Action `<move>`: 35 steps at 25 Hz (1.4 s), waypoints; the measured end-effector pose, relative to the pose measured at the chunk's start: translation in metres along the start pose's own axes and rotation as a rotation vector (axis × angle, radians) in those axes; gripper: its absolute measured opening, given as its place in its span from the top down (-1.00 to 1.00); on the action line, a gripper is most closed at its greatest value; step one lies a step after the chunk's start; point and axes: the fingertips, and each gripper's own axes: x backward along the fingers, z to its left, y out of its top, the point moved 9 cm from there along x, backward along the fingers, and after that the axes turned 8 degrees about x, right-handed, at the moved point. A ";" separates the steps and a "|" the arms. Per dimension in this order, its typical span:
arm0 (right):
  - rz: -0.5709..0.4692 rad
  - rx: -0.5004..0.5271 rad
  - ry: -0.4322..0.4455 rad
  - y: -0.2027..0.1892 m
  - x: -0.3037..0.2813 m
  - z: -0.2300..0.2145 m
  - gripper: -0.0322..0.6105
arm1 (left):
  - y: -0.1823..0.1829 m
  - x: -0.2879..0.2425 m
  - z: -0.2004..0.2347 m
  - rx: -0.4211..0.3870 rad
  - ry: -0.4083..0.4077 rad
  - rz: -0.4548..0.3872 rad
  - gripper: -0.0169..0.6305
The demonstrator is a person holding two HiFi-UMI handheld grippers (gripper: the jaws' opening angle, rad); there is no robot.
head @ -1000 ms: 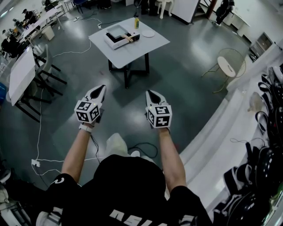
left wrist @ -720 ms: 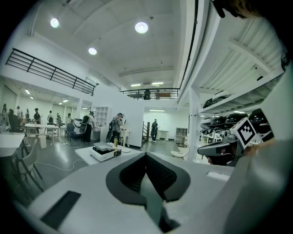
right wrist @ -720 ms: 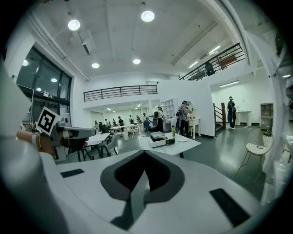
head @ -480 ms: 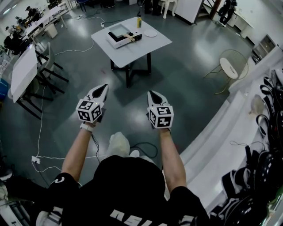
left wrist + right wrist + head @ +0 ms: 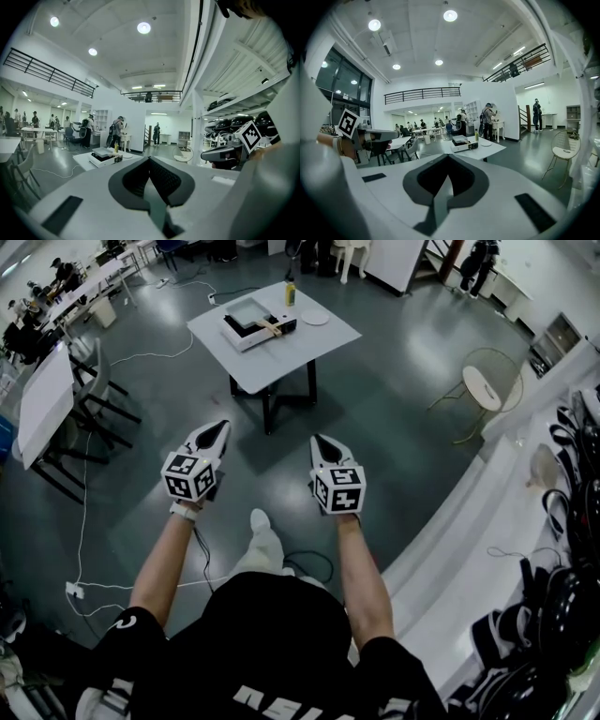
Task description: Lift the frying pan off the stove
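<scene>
Nearest, both of the person's forearms reach forward side by side at about the same height. The left claw (image 5: 216, 430) and the right claw (image 5: 322, 443) point ahead and slightly down. Each gripper view shows its jaws pressed together with nothing between them, so both claws are closed tight and empty.

Beyond the tips there is only grey floor (image 5: 394, 409), with a cable trailing across it. One of the person's feet (image 5: 260, 519) shows below, between the arms.

Further on stands a white table (image 5: 281, 357), well apart from both claws and out of reach. It lies straight ahead, in line with the gap between the claws and a little toward the left one.

On the table sits a portable stove (image 5: 246, 334), and on the stove rests the frying pan (image 5: 247, 308), a pale, squarish shape at this range. A light wooden handle (image 5: 272, 325) appears to run from the pan toward the stove's near right corner, though its exact line is too small to make out. Past the stove, a yellow bottle (image 5: 290, 291) and a white plate (image 5: 315, 317) stand near the table's far side.

The pan is not yet lifted, and the lift cannot begin from here, because the open floor has to be crossed first. If the handle does point near and right, the right claw looks better placed to meet it end-on. It would have to open before taking it.
</scene>
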 end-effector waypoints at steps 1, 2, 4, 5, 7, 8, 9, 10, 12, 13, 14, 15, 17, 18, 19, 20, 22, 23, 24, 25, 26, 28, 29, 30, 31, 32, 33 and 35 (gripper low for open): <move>0.001 -0.001 -0.003 0.001 -0.004 -0.002 0.92 | 0.002 -0.005 0.003 0.000 -0.004 -0.001 0.95; 0.002 -0.002 -0.005 0.002 -0.009 -0.003 0.92 | 0.003 -0.009 0.007 0.001 -0.007 -0.001 0.95; 0.005 -0.001 -0.010 0.005 -0.019 -0.006 0.92 | 0.006 -0.020 0.014 -0.001 -0.014 0.000 0.95; 0.006 0.000 -0.012 0.006 -0.025 -0.008 0.92 | 0.008 -0.025 0.018 -0.003 -0.019 0.002 0.95; 0.006 0.001 -0.017 0.009 -0.036 -0.011 0.92 | 0.012 -0.037 0.027 -0.007 -0.028 0.006 0.95; 0.006 0.000 -0.021 0.011 -0.042 -0.013 0.92 | 0.014 -0.043 0.032 -0.008 -0.032 0.007 0.95; 0.006 -0.001 -0.025 0.013 -0.048 -0.016 0.92 | 0.017 -0.050 0.037 -0.010 -0.036 0.007 0.95; 0.007 -0.003 -0.029 0.015 -0.055 -0.018 0.92 | 0.020 -0.057 0.041 -0.011 -0.041 0.007 0.95; 0.010 -0.005 -0.036 0.019 -0.068 -0.023 0.92 | 0.025 -0.071 0.050 -0.012 -0.052 0.009 0.95; 0.011 -0.005 -0.037 0.021 -0.074 -0.025 0.92 | 0.028 -0.078 0.054 -0.013 -0.057 0.011 0.95; 0.012 -0.006 -0.039 0.023 -0.080 -0.027 0.92 | 0.030 -0.084 0.059 -0.013 -0.061 0.014 0.95; 0.013 -0.007 -0.040 0.025 -0.087 -0.029 0.92 | 0.033 -0.090 0.063 -0.013 -0.064 0.015 0.95; 0.016 -0.008 -0.043 0.030 -0.100 -0.034 0.92 | 0.038 -0.101 0.071 -0.011 -0.069 0.015 0.95; 0.017 -0.008 -0.044 0.033 -0.107 -0.036 0.92 | 0.040 -0.105 0.076 -0.012 -0.071 0.015 0.95; 0.017 -0.008 -0.044 0.035 -0.115 -0.038 0.92 | 0.042 -0.110 0.081 -0.013 -0.071 0.015 0.95; 0.017 -0.008 -0.043 0.038 -0.122 -0.039 0.92 | 0.045 -0.114 0.086 -0.013 -0.071 0.015 0.95; 0.015 -0.008 -0.040 0.043 -0.136 -0.040 0.92 | 0.049 -0.121 0.096 -0.011 -0.069 0.016 0.95; 0.014 -0.008 -0.040 0.045 -0.142 -0.041 0.92 | 0.051 -0.124 0.101 -0.010 -0.068 0.016 0.95; 0.015 -0.008 -0.039 0.047 -0.148 -0.041 0.92 | 0.053 -0.127 0.106 -0.009 -0.068 0.017 0.95; 0.016 -0.009 -0.039 0.049 -0.153 -0.042 0.92 | 0.055 -0.130 0.110 -0.009 -0.067 0.017 0.95; 0.017 -0.009 -0.039 0.051 -0.159 -0.042 0.92 | 0.057 -0.133 0.115 -0.008 -0.066 0.018 0.95; 0.018 -0.009 -0.041 0.055 -0.168 -0.043 0.92 | 0.061 -0.139 0.123 -0.008 -0.067 0.018 0.95; 0.018 -0.009 -0.043 0.057 -0.173 -0.044 0.92 | 0.062 -0.141 0.127 -0.007 -0.068 0.018 0.95; 0.018 -0.008 -0.044 0.058 -0.177 -0.044 0.92 | 0.064 -0.144 0.131 -0.007 -0.070 0.019 0.95; 0.018 -0.008 -0.045 0.060 -0.181 -0.045 0.92 | 0.065 -0.147 0.134 -0.007 -0.071 0.020 0.95; 0.020 -0.008 -0.046 0.061 -0.185 -0.045 0.92 | 0.066 -0.150 0.138 -0.007 -0.073 0.021 0.95; 0.022 -0.008 -0.048 0.062 -0.189 -0.046 0.92 | 0.066 -0.153 0.142 -0.006 -0.074 0.021 0.95; 0.024 -0.008 -0.052 0.063 -0.196 -0.047 0.92 | 0.067 -0.158 0.149 -0.003 -0.077 0.024 0.95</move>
